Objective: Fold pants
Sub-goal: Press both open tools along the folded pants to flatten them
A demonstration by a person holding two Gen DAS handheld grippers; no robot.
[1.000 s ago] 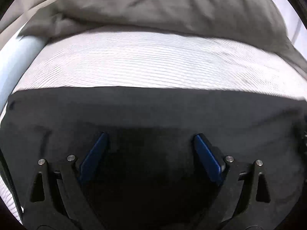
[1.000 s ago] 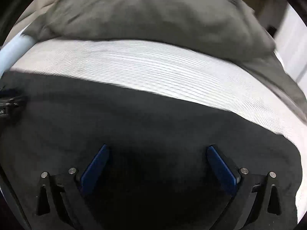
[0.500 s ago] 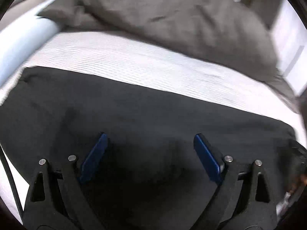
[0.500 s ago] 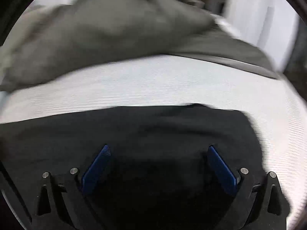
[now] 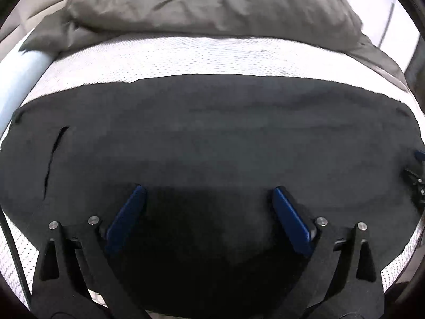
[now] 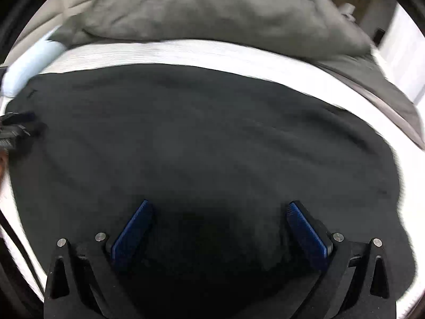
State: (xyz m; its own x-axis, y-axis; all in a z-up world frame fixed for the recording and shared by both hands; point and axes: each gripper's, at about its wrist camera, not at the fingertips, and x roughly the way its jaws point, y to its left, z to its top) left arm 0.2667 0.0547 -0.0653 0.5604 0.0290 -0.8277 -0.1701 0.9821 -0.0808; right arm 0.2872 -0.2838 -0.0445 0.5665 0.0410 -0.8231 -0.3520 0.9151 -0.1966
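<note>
Black pants (image 5: 225,138) lie flat on the white mattress (image 5: 186,55), under and ahead of both claws. Left gripper (image 5: 207,199) and right gripper (image 6: 219,215) gape wide, empty. Folding appears partly done; further folds likely remain.

Left gripper (image 5: 207,195): jaws spread wide, blue pads (image 5: 124,220) angled outward, nothing between them. Right gripper (image 6: 219,211): same, jaws wide apart, blue pads (image 6: 308,230) splayed, empty. Each gripper's tip visible at edge of other's view.
</note>
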